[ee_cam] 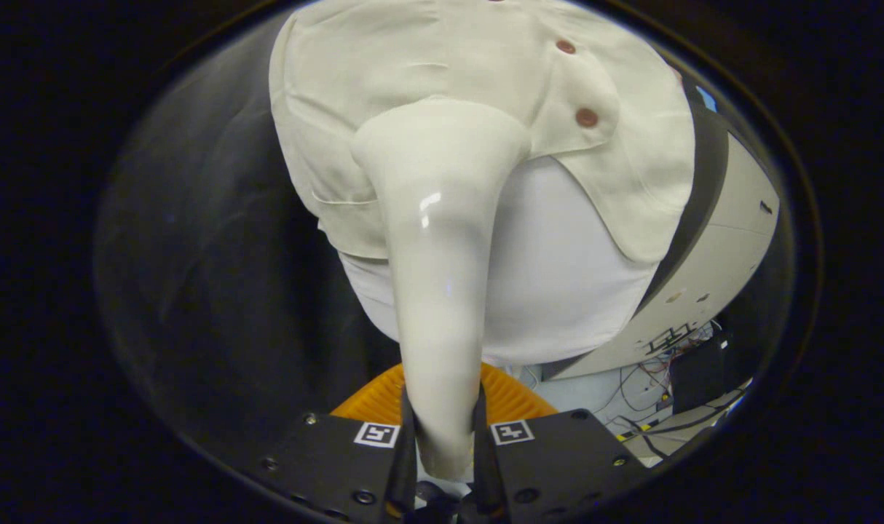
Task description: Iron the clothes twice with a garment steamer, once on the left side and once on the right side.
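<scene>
One garment steamer [442,240], one cream shirt [442,80] – two brown buttons [586,116], one white undershirt [558,276], one tool [446,437].

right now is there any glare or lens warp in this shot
In the gripper view, a small bright glint sits on the steamer handle, gripped in the claw; fisheye warp bows the cream shirt and the panel beside it; the dark cloth behind is dim and soft.
</scene>
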{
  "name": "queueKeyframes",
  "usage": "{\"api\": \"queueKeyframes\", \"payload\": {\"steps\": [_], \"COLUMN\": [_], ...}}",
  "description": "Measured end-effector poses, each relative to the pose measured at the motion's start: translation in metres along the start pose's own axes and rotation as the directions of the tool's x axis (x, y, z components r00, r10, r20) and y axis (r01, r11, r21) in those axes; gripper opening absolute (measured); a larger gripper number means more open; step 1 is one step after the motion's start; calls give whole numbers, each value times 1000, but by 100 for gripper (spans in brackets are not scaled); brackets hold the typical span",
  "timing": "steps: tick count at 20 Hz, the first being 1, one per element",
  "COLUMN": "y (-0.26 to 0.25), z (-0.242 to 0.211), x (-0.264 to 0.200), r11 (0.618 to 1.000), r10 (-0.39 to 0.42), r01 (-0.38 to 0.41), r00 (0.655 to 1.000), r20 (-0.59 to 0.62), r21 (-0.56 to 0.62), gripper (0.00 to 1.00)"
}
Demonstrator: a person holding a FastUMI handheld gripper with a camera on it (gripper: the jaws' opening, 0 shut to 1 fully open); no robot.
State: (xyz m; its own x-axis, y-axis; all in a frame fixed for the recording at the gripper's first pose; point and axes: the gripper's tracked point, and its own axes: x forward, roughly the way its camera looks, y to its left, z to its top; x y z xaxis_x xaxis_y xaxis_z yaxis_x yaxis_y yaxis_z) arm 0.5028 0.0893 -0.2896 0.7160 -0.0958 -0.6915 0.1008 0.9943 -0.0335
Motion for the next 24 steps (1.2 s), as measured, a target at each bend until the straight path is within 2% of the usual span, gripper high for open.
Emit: {"api": "queueKeyframes", "payload": {"steps": [4,8,14,19,24], "y": [-8,-12,-42,-63,-71], "z": [-18,-19,-24,-3,35], "x": [-37,-89,-159,-204,-234], "r11": [1000,998,991,994,996], "r10": [8,32,20,2,34], "r01": [-8,-37,-44,-32,-62], "r00": [1000,995,982,959,933], "r20": [18,92,189,283,359], "r21": [6,45,123,102,66], "gripper": [30,30,30,30,30]}}
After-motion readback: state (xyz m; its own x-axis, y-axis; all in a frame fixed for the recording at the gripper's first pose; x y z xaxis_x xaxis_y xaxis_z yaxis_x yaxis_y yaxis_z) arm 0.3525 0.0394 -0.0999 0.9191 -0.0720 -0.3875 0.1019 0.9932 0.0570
